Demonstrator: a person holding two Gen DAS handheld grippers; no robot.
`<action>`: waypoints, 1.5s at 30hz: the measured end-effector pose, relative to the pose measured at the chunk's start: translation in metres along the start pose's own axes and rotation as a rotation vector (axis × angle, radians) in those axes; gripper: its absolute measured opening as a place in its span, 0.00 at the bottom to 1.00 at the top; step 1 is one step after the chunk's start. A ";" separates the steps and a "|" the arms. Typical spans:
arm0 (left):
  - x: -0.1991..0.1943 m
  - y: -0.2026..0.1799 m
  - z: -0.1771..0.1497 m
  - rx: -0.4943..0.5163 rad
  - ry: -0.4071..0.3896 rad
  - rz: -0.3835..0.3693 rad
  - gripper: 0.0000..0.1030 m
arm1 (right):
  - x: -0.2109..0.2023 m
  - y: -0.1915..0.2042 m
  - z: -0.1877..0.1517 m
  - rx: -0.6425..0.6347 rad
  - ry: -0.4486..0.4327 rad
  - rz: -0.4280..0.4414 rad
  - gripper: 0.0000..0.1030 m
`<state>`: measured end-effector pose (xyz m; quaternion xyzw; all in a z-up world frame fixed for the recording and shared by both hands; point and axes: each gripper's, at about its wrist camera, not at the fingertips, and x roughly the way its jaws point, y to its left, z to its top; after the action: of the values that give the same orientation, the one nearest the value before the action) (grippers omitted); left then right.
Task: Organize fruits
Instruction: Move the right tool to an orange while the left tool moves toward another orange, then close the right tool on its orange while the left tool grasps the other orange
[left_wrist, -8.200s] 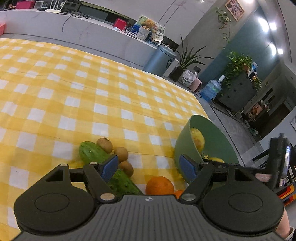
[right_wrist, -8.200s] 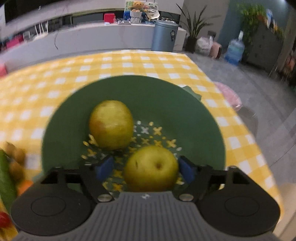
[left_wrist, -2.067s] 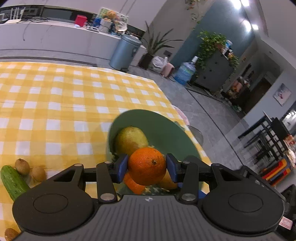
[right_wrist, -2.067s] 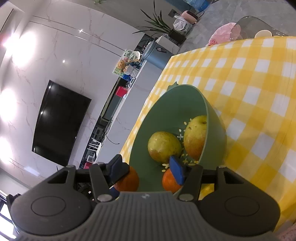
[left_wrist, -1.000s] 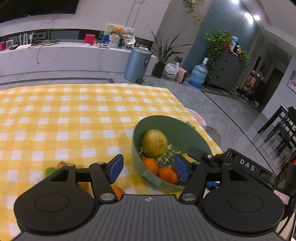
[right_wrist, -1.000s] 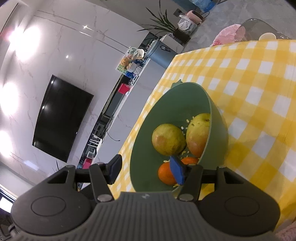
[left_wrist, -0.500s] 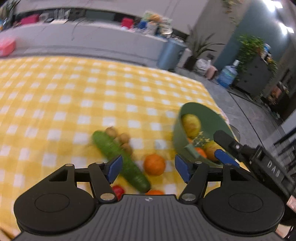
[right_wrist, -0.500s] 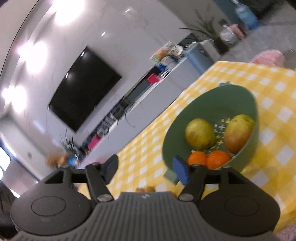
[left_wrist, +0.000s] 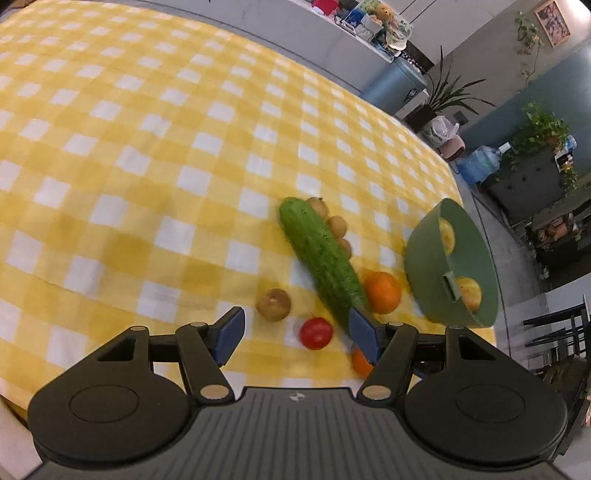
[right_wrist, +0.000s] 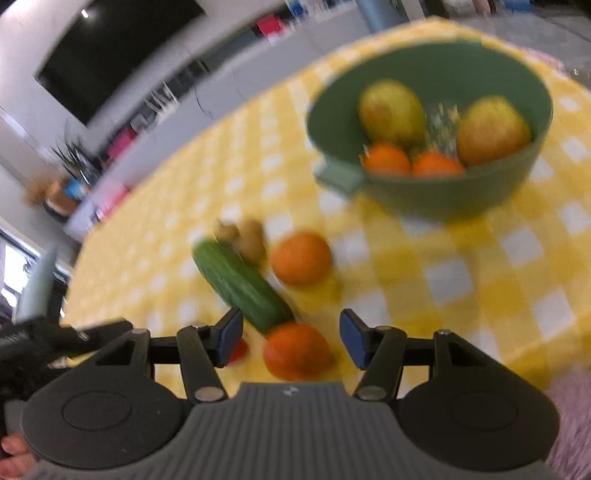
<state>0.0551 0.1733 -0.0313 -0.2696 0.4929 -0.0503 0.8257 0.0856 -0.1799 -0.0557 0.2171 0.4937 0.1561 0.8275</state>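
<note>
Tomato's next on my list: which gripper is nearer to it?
Left. The tomato lies just ahead between the left gripper's open jaws. The right gripper, jaws closing around an orange, has it off beside one finger, half hidden.

So the green bowl (right_wrist: 436, 199) is sitting well ahead and to the right of the right gripper's jaws, holding two yellowish pears (right_wrist: 391, 109) and two oranges (right_wrist: 386, 158). A loose orange (right_wrist: 297, 350) is lying right between those jaws, nothing touching it, and another orange (right_wrist: 301, 258) is sitting further ahead. The cucumber (left_wrist: 321, 258) is lying diagonally ahead of the left jaws, with small brown kiwis (left_wrist: 338, 225) bunched along its far side, one more kiwi (left_wrist: 273, 304) and a red tomato (left_wrist: 315, 333) just in front.
</note>
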 end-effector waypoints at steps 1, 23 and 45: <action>0.001 0.001 0.000 0.009 0.000 0.017 0.74 | 0.002 0.000 -0.001 -0.002 0.025 0.002 0.55; 0.017 -0.023 -0.013 0.166 -0.005 0.052 0.76 | 0.007 0.003 -0.002 -0.093 0.025 -0.236 0.42; 0.029 -0.048 -0.049 0.414 -0.247 -0.236 0.76 | 0.008 0.004 0.005 -0.076 -0.041 -0.205 0.40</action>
<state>0.0377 0.1031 -0.0484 -0.1548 0.3329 -0.2124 0.9056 0.0938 -0.1739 -0.0580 0.1369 0.4902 0.0848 0.8566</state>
